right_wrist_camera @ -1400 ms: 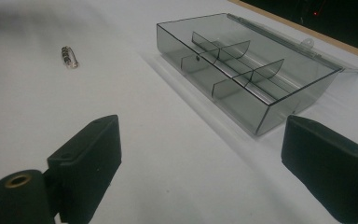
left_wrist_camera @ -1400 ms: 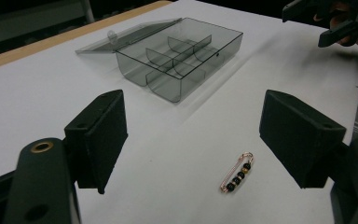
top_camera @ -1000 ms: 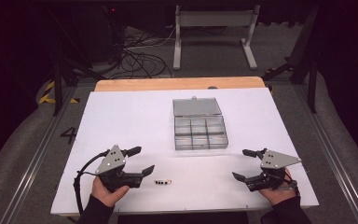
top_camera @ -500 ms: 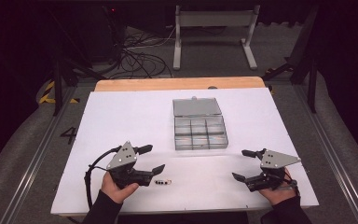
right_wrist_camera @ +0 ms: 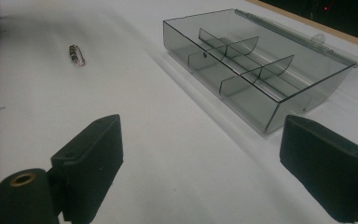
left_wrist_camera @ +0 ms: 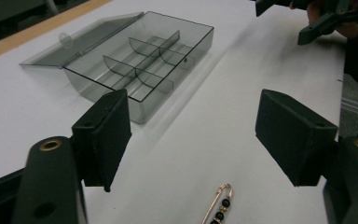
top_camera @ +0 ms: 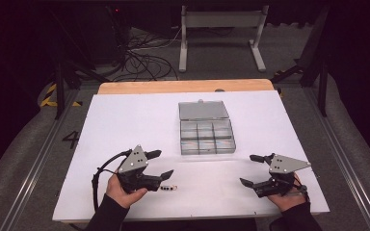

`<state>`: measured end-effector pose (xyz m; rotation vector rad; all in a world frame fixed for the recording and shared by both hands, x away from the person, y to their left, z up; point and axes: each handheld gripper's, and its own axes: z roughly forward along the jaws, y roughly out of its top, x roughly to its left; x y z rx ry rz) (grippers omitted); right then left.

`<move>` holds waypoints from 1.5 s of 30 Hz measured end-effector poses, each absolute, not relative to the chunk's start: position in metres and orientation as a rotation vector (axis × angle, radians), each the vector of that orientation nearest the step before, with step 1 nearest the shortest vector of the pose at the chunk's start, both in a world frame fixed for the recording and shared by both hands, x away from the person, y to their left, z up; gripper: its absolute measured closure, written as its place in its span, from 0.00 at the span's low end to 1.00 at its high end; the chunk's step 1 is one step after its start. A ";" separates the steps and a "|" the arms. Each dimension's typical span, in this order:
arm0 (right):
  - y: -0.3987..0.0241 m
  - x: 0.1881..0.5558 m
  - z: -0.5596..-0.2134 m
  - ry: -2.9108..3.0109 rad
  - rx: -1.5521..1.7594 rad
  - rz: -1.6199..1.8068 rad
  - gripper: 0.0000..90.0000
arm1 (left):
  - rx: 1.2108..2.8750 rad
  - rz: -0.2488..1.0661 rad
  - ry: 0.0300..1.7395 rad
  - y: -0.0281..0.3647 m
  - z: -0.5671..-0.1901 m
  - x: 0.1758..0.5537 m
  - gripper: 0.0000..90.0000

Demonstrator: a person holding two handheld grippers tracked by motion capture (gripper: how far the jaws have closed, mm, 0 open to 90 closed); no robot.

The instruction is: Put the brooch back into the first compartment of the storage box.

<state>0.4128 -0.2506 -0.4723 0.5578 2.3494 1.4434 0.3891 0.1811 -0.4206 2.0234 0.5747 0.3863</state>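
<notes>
A clear grey compartment box (top_camera: 206,137) stands mid-table with its lid (top_camera: 203,109) folded back flat. A small gold safety pin with black beads (top_camera: 167,188) lies near the front edge. My left gripper (top_camera: 164,163) is open, its jaws just left of the pin. In the left gripper view the pin (left_wrist_camera: 218,210) lies low between the wide-apart jaws of my left gripper (left_wrist_camera: 193,135), with the box (left_wrist_camera: 140,60) beyond. My right gripper (top_camera: 247,169) is open at the front right and holds nothing. In its own view, my right gripper (right_wrist_camera: 200,158) faces the box (right_wrist_camera: 256,65), with the pin (right_wrist_camera: 76,55) far left.
The white table top (top_camera: 125,120) ends in a wooden strip (top_camera: 183,86) at the far side. Beyond it, cables (top_camera: 139,53) lie on the floor beside a metal stand (top_camera: 221,29). The other hand and its gripper (left_wrist_camera: 317,18) appear at the top right of the left gripper view.
My left gripper has slid right, closer to the beaded pin. The right gripper, the box and the pin have stayed put.
</notes>
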 end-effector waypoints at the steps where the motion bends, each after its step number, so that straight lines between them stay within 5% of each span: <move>1: -0.251 0.413 -0.472 2.349 0.558 1.444 0.15 | 2.028 0.381 0.574 0.181 -0.421 0.389 0.32; 24: -0.250 0.414 -0.474 2.365 0.559 1.446 0.16 | 2.309 0.190 0.550 0.169 -0.426 0.400 0.49; 45: -0.250 0.414 -0.474 2.372 0.557 1.455 0.17 | 2.516 0.190 0.473 0.154 -0.437 0.401 0.53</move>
